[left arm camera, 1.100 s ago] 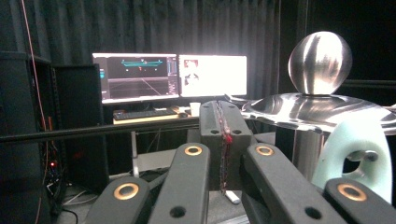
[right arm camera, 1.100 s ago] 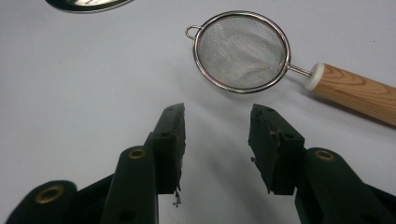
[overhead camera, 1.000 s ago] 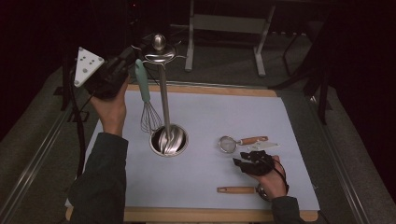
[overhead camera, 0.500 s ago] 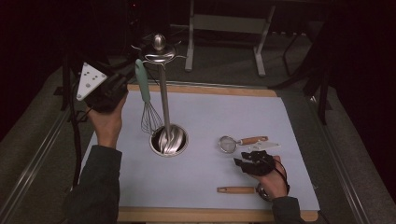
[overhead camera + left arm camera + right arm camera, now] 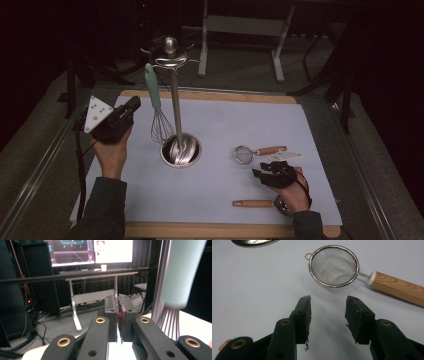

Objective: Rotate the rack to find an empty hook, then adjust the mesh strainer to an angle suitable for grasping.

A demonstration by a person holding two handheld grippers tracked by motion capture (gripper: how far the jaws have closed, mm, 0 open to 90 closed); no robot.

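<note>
A whisk (image 5: 152,95) with a mint handle hangs from the steel utensil stand (image 5: 175,112), whose round base (image 5: 181,150) sits on the mat. My left gripper (image 5: 132,106) is left of the whisk, clear of it. Its jaws have just been opening, but in the left gripper view the left gripper (image 5: 118,312) still shows its pads together, with nothing between them. There the whisk (image 5: 183,272) hangs close at the right. My right gripper (image 5: 259,173) rests low at the right. It (image 5: 328,307) is open and empty, just short of a small mesh strainer (image 5: 333,265).
The strainer (image 5: 244,153) lies right of the stand's base, its wooden handle pointing right. A wooden-handled tool (image 5: 252,203) lies by the right hand. A pale mat (image 5: 225,120) covers the board. A desk with monitors (image 5: 100,252) stands beyond the table.
My left hand has come down and to the left, away from the top of the whisk's handle. The whisk stays hanging on the stand. The right gripper has not moved.
</note>
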